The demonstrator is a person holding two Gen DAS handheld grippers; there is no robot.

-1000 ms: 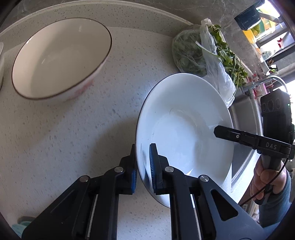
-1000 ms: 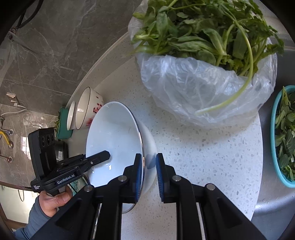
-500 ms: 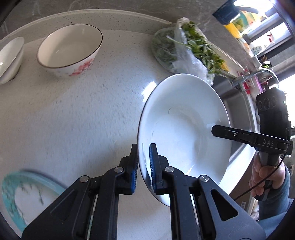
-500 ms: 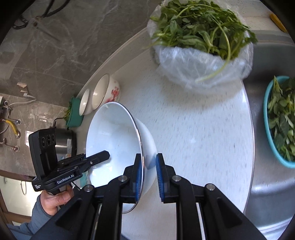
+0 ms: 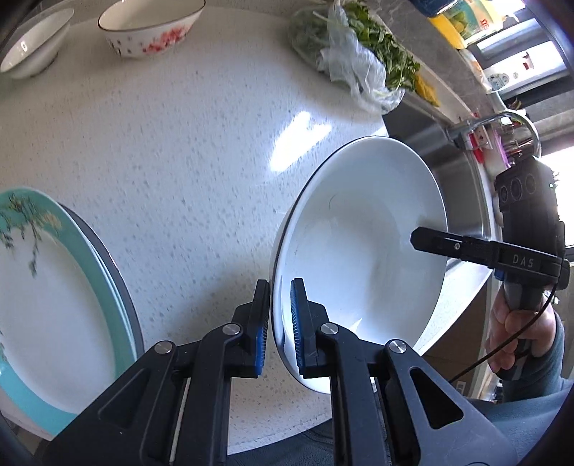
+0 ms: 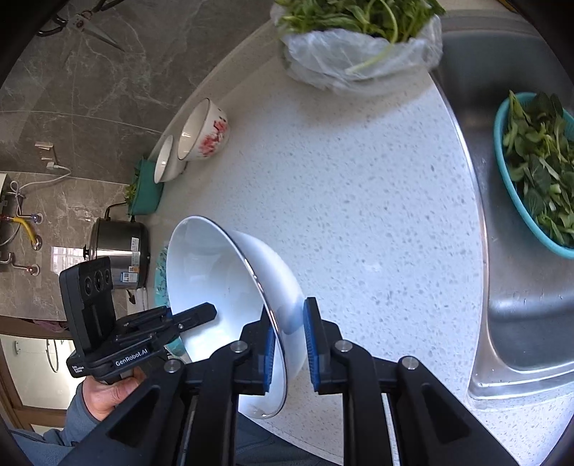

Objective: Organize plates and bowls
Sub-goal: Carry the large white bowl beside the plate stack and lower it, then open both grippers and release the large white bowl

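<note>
A deep white plate [image 5: 366, 251] is held in the air over the counter's front edge by both grippers. My left gripper [image 5: 280, 324] is shut on its near rim. My right gripper [image 6: 288, 346] is shut on the opposite rim, and the plate [image 6: 219, 283] shows there too. A stack of teal-rimmed plates [image 5: 50, 301] lies at the left in the left wrist view. A floral bowl [image 5: 150, 27] and a small white bowl [image 5: 34, 43] stand at the back; both also show in the right wrist view, the floral bowl [image 6: 204, 131] and the white bowl [image 6: 165, 161].
A plastic bag of greens [image 5: 355, 68] lies at the back of the speckled counter [image 5: 172, 150]. A steel sink [image 6: 516, 251] at the right holds a teal basket of greens [image 6: 534, 172]. A steel cooker [image 6: 118, 249] and a green container [image 6: 143, 193] stand at the far left.
Both grippers have carried the white plate back toward the front of the counter. The teal-rimmed stack has come clearly into the left wrist view; the bowls look farther away.
</note>
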